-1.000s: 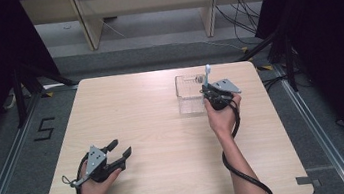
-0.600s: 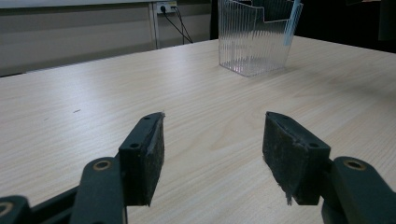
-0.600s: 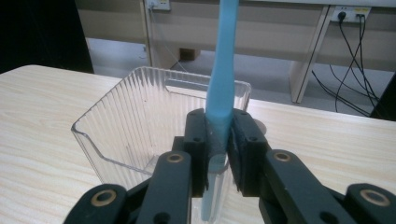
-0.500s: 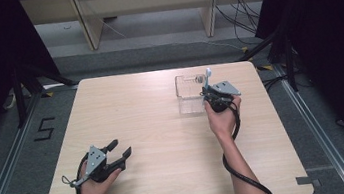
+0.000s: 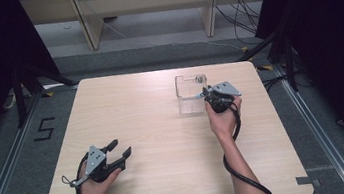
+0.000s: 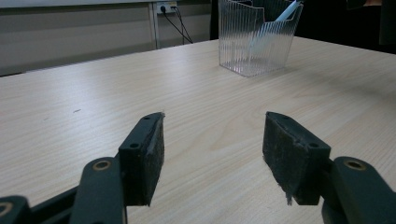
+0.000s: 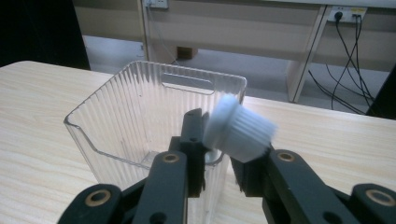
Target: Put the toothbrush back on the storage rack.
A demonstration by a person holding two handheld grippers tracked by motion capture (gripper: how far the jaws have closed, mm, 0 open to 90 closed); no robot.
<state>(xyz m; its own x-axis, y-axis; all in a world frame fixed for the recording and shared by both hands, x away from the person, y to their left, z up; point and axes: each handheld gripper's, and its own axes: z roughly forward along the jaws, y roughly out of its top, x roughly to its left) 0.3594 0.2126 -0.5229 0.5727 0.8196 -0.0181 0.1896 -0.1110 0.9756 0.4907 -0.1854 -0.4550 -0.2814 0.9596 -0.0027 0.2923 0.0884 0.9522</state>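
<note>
Clear ribbed plastic bin (image 5: 191,94) stands near the far right part of the table (image 5: 156,144), its tall back wall toward the far edge, its low front toward the person.

Right gripper (image 7: 219,154) is held at the bin's right side, tips over the rim. A white ribbed cap (image 7: 240,129) sits tilted between its jaws. The jaws have just been opening a little, and the cap looks blurred at its edge; whether the pads are pressing on it now I cannot tell. Judged: a release into the bin is starting.

Left gripper (image 5: 112,155) rests low near the near left corner, well apart from the bin, jaws spread wide with nothing between them. In the left gripper view, bare wood lies between the pads (image 6: 149,158), with the bin (image 6: 254,42) far off.

Risks from here:
- The cap hangs close to the bin's right wall, not over the middle. Let go at this tilt, it could strike the rim and bounce onto the table.
- A round cap landing on its side may roll toward the right edge.
- Light, empty-looking bin: a nudge from the jaws could shift or tip it.
- If one pad clings, the cap may drop crooked.
</note>
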